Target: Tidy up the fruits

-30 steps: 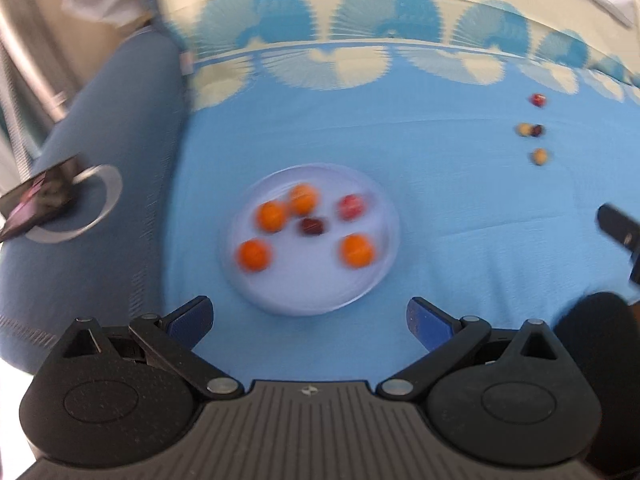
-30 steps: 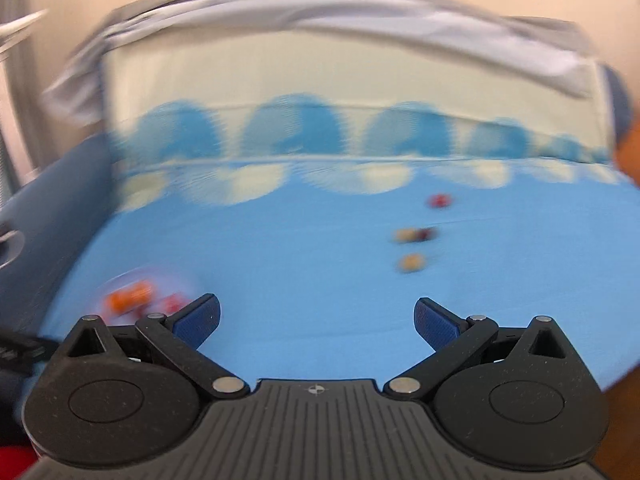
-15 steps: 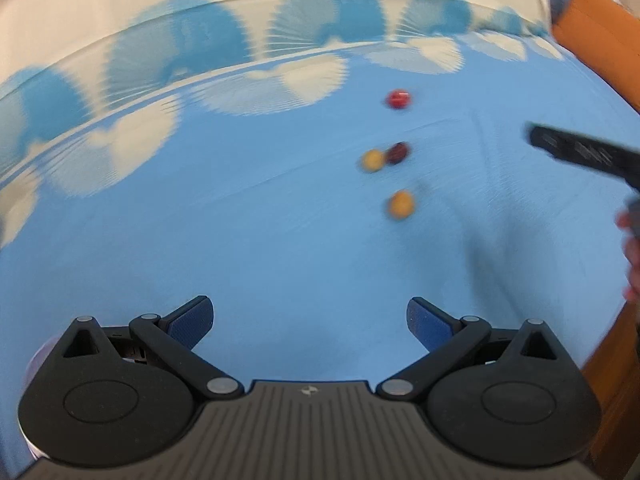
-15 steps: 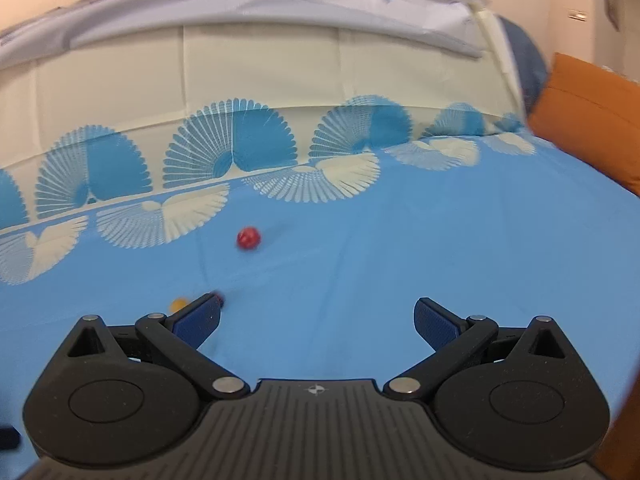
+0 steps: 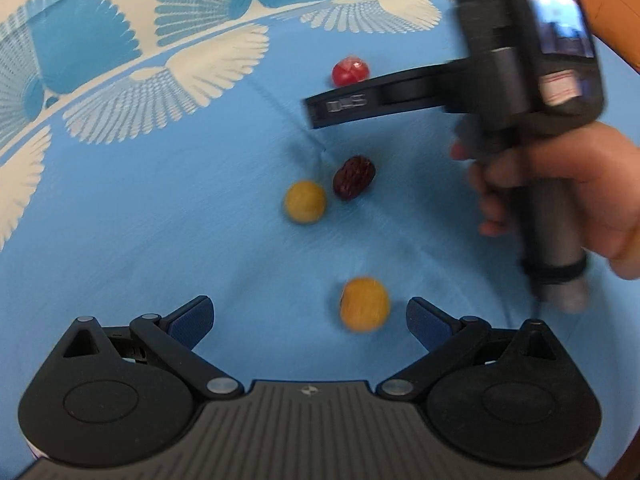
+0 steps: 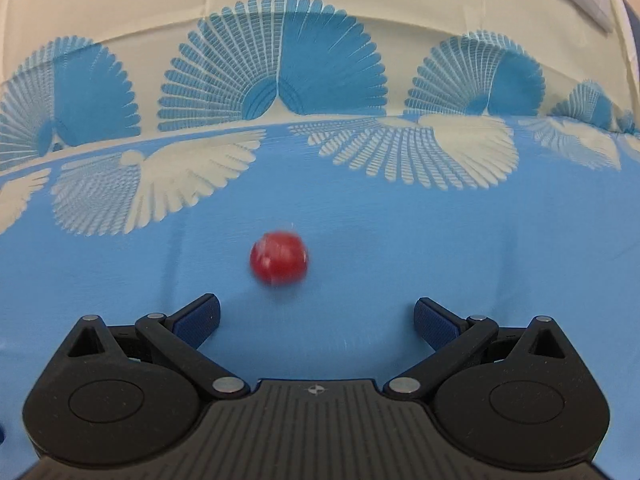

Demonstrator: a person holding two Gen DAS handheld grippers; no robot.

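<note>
Several small fruits lie on the blue cloth (image 5: 120, 240). In the left wrist view an orange fruit (image 5: 364, 304) sits just ahead of my open left gripper (image 5: 310, 316), close to its right finger. Farther off lie a yellow fruit (image 5: 305, 202), a dark red date (image 5: 354, 177) and a red fruit (image 5: 350, 72). In the right wrist view my right gripper (image 6: 316, 316) is open and empty, with the red fruit (image 6: 279, 262) on the cloth just beyond its fingertips. The plate is out of view.
A person's hand (image 5: 560, 200) holds the right gripper's handle at the right of the left wrist view; one of its fingers (image 5: 360, 106) reaches over the cloth near the red fruit. A cream and blue fan-patterned border (image 6: 280, 80) runs along the far side.
Both grippers have moved closer to the loose fruits. The orange fruit now sits near the left fingertips, and the red fruit is centred before the right gripper. The plate left view a second ago.
</note>
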